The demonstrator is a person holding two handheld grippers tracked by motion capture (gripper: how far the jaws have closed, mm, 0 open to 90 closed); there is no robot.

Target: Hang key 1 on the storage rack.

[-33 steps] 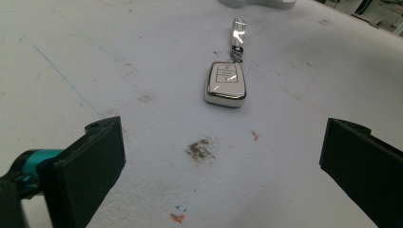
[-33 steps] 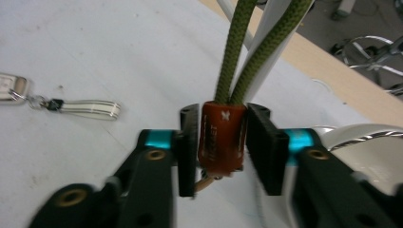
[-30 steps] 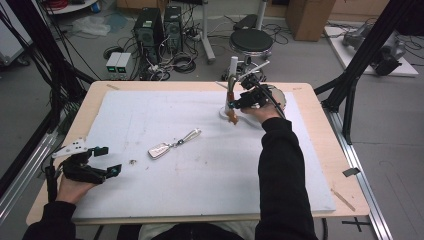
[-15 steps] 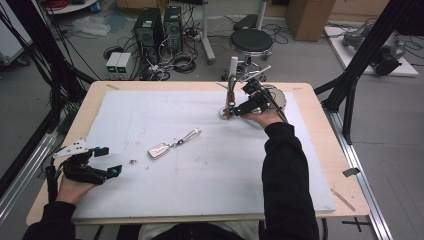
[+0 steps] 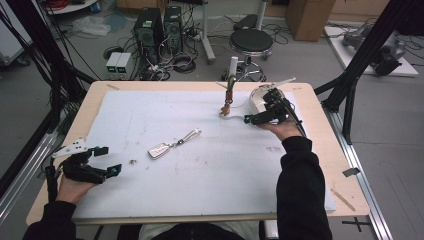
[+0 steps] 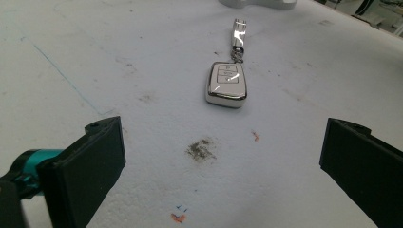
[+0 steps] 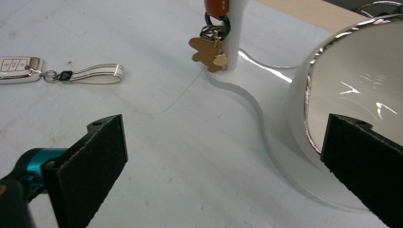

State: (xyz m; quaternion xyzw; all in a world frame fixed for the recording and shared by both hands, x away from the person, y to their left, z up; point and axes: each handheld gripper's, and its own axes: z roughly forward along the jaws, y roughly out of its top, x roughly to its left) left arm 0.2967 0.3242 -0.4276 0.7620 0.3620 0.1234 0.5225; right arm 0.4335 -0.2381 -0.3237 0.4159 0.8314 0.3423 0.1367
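High view: right claw (image 5: 248, 119) spread, jaws just opened with nothing between, right of centre near the stand (image 5: 229, 95) carrying the charm (image 7: 207, 51). Car key (image 5: 160, 150) lies mid-frame; left claw (image 5: 111, 161) spread, lower left. Approach the key low, straddle its body.

Looking along my right gripper (image 7: 223, 166), I see its two black fingers (image 7: 90, 161) spread wide with nothing between them, having just opened. Ahead, a small bear-shaped charm (image 7: 207, 52) hangs against a white post (image 7: 234, 38). A white key fob (image 7: 19, 69) lies at far left on the worktop (image 7: 180, 166), and a shiny bowl (image 7: 351, 90) sits at right.
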